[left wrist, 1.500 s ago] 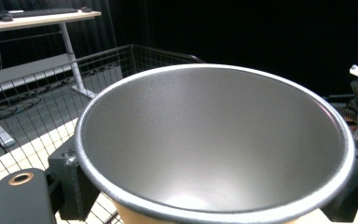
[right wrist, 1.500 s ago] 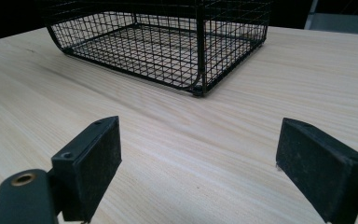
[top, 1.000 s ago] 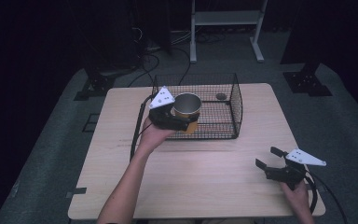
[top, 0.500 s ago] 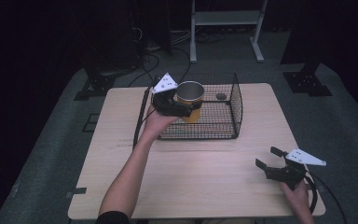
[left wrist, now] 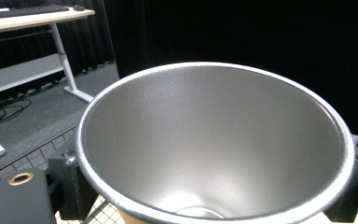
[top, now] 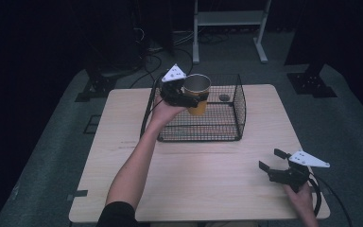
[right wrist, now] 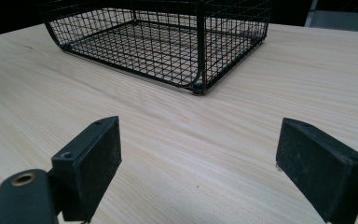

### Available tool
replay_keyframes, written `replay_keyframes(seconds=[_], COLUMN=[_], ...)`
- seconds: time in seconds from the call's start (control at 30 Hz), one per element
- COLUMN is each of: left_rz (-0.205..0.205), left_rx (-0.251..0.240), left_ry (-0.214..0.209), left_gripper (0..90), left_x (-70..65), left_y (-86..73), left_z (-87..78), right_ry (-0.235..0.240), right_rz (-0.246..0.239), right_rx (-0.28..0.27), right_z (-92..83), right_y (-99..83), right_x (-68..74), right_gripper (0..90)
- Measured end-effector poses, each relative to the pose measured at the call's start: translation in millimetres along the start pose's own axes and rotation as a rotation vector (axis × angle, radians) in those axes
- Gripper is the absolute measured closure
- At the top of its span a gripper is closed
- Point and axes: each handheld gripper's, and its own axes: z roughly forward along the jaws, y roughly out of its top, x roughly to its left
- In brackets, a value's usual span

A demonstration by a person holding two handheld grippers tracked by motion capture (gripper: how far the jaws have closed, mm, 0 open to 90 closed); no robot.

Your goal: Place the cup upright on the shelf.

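A cup [top: 197, 91] with a silver inside and an orange outside hangs upright in the air over the left part of a black wire basket [top: 201, 133]. My left gripper [top: 190, 99] is shut on the cup from its left side. In the left gripper view the cup's shiny inside [left wrist: 214, 135] is close up, and a black jaw stands on each side of it. Near the table's front right corner my right gripper [top: 270, 159] rests open, its jaws wide apart with nothing between them [right wrist: 196, 163].
The basket [right wrist: 168, 42] stands at the back middle of the light wooden table [top: 208, 189], with a small dark round object [top: 224, 98] on its floor. A cable trails from each gripper. A white desk frame [top: 227, 19] stands behind the table.
My left gripper has lifted the cup higher and carried it a little back and right over the basket. The right gripper has stayed still.
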Motion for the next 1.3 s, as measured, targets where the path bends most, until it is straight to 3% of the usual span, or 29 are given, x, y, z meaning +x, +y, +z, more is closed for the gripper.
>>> replay_keyframes(seconds=[0.27,0.6,0.73,0.93,1.3], left_rz=[-0.024,-0.017,-0.051,-0.07,-0.083], left_rx=[0.012,0.014,0.008,0.018,0.06], left_ry=[-0.003,-0.017,-0.027,-0.027,-0.027], left_gripper=[12.7,12.5,12.5,12.3,11.7], left_x=[10.9,22.3,29.9,36.9,46.6], left_y=[1.1,14.7,10.1,4.2,-8.1], left_z=[8.1,25.3,36.8,45.7,63.8], right_ry=[-0.002,-0.003,-0.002,0.0,0.0], right_rz=[0.0,0.004,0.001,0.0,-0.002], right_rx=[0.003,0.002,0.003,0.003,0.004], right_z=[0.1,0.4,0.4,0.5,0.5], right_y=[0.1,0.1,0.1,0.2,0.2], right_x=[0.2,-0.3,-0.2,-0.2,0.1], right_gripper=[13.0,13.0,13.0,13.0,13.0])
